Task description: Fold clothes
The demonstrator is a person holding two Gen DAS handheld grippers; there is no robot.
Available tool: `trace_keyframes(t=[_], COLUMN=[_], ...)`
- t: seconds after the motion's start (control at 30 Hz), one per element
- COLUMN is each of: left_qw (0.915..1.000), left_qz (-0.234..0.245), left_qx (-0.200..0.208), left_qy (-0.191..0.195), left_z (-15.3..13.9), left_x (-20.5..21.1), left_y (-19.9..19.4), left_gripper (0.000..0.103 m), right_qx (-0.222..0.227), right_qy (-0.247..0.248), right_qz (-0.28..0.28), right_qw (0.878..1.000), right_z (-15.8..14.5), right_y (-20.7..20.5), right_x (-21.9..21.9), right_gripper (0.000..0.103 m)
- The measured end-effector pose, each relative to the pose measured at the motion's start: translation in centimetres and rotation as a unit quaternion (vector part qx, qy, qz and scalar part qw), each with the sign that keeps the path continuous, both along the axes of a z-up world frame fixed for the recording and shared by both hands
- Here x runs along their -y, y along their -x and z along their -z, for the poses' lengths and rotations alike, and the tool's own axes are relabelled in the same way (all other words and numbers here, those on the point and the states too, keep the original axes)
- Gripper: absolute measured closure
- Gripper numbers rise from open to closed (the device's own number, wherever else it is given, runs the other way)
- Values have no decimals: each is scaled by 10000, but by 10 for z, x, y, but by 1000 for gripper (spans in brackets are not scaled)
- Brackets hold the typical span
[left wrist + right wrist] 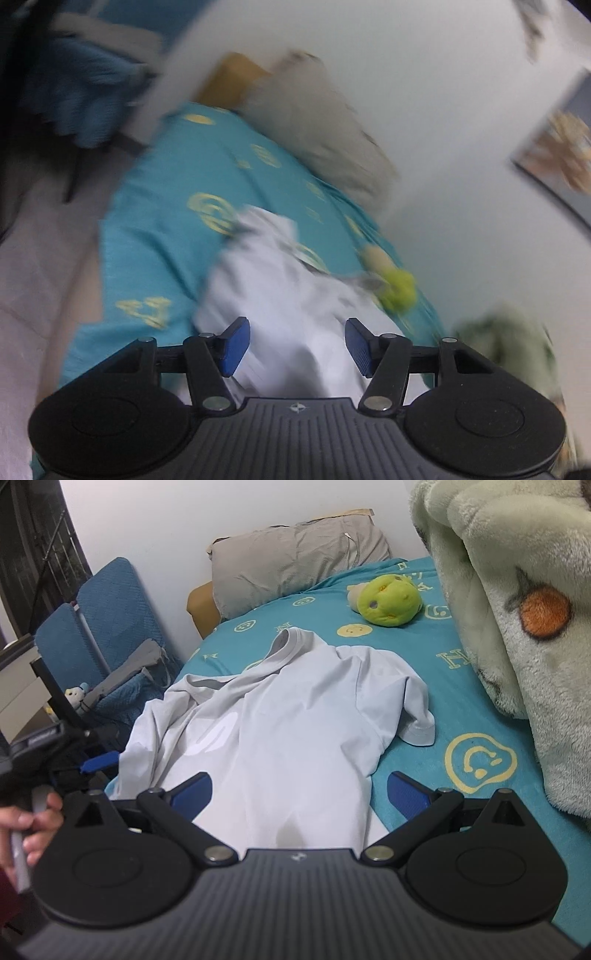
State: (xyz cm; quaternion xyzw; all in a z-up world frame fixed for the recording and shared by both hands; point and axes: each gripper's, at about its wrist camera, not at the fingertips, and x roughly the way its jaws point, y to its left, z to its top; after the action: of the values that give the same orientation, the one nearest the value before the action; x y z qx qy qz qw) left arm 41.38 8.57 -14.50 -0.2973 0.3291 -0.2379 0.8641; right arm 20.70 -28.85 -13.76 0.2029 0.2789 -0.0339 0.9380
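Observation:
A white T-shirt point(280, 731) lies rumpled on the teal bedsheet point(436, 686), collar toward the pillow, one sleeve point(417, 716) folded out to the right. My right gripper point(299, 794) is open over the shirt's near hem, jaws wide apart and holding nothing. In the blurred left wrist view the same shirt point(280, 288) lies ahead, and my left gripper point(297, 345) is open just above its near part, empty. The left gripper's blue fingertip point(99, 762) shows at the bed's left edge in the right wrist view.
A green plush toy point(388, 600) lies beyond the shirt; it also shows in the left wrist view point(397, 286). A grey pillow point(295, 561) is at the head. A fluffy blanket point(517, 609) hangs at right. A blue chair point(99, 627) stands left of the bed.

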Motion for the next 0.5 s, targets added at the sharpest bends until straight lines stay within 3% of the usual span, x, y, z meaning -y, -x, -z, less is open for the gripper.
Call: trace_keyframes(t=[0.13,0.27,0.3,0.37,0.4,0.5], left_qw=[9942,9934,9947,9962,9972,9973], left_qz=[-959,-669,-556,-333,-287,-260], left_qx=[-327,-838,-830,-801,-640,-178], left_qy=[367,411,259,-50,-275,-663], left_z=[16,33,31,28,21,-5], left_x=[-28,-15,-7,9,15,22], left_y=[-19,-34,-36,-40,-40,-41], left_gripper=[44,45,49,75,95,99], right_qx=[-40,-80,-90,-104,-110,-127], right_qy=[-75,-149,-168,-191,-200,-228], right_qz=[20,40,45,49,51,54], right_qw=[10000,9998,9998,9998,9997,9996], right_z=[3,5,6,7,7,7], right_y=[-2,-3,-3,-3,-3,-3], right_x=[3,6,6,7,7,7], right_gripper=[0,0,0,0,0,0])
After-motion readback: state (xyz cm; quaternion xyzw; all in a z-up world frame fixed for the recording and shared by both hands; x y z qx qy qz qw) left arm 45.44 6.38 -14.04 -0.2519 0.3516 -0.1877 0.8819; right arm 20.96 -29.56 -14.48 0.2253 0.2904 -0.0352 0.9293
